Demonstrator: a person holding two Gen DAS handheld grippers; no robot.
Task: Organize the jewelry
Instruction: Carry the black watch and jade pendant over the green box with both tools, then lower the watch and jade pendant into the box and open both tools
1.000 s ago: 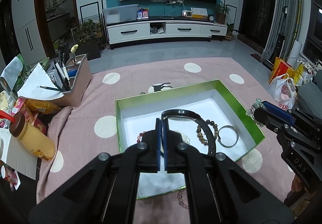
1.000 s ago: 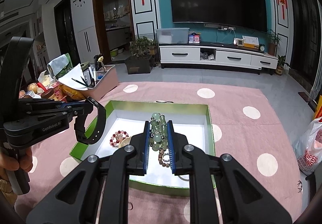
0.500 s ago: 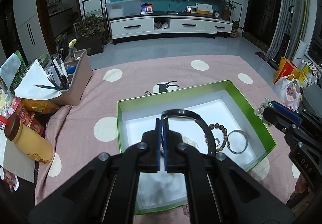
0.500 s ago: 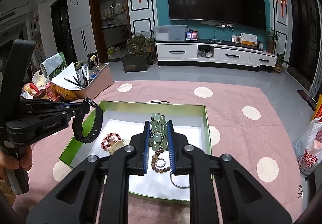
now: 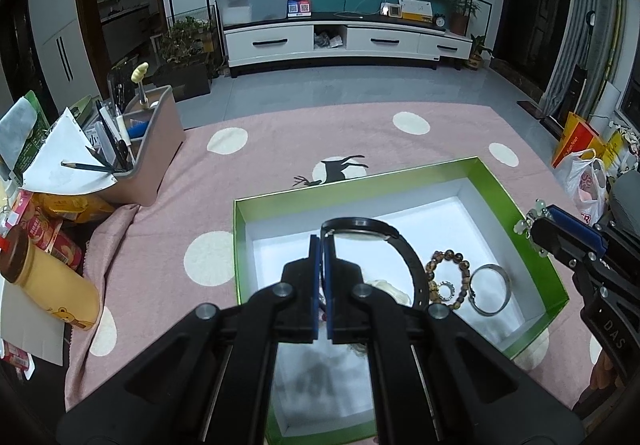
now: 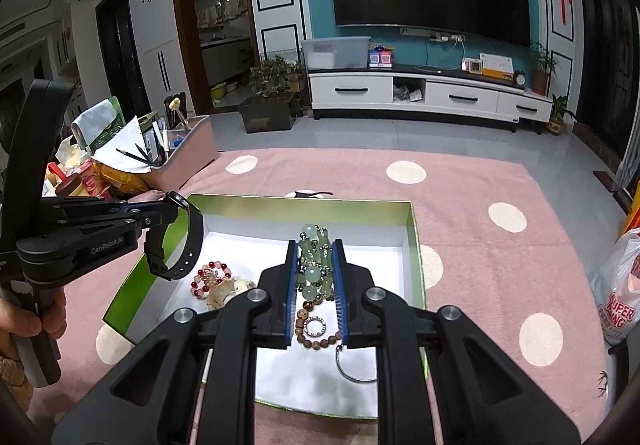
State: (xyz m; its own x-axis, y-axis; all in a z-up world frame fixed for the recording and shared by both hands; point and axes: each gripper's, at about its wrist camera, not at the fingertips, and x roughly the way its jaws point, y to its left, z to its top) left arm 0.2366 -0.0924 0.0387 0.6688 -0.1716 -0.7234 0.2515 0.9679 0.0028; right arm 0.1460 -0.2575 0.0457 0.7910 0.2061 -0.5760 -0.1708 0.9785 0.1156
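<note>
The left gripper [image 5: 323, 245] is holding a black wristwatch [image 5: 384, 241] above the green box [image 5: 404, 181]. Its fingers are almost together, pinching the watch near its round face, and the strap is hanging down in a curve toward the white floor of the box. In the right wrist view the watch [image 6: 180, 241] is hanging over the left edge of the box, not yet lying inside.

The right gripper [image 6: 314, 277] is holding a pale green bead bracelet [image 6: 314, 257] between its blue fingers [image 6: 291, 285], which are narrow around the beads. This bracelet is also in the air, above the middle of the box.

Several pieces are already lying on the white floor of the box: a brown bead bracelet [image 5: 448, 277] with a small metal ring [image 5: 444, 290] inside its loop, a silver bangle [image 5: 490, 294] just beside it on the right, a red and clear bead bracelet [image 6: 210, 279] on the left side, and a cream-colored piece [image 6: 232, 291] touching it, which I cannot identify.

So I am judging that the task is well along: a good part of the jewelry is in the box, and two pieces are being carried over it. What is left is to lower and release the watch and the green bracelet. No other loose jewelry is showing clearly on the pink cloth [image 5: 280, 141], though the near edge of the box is partly hidden by the grippers.
</note>
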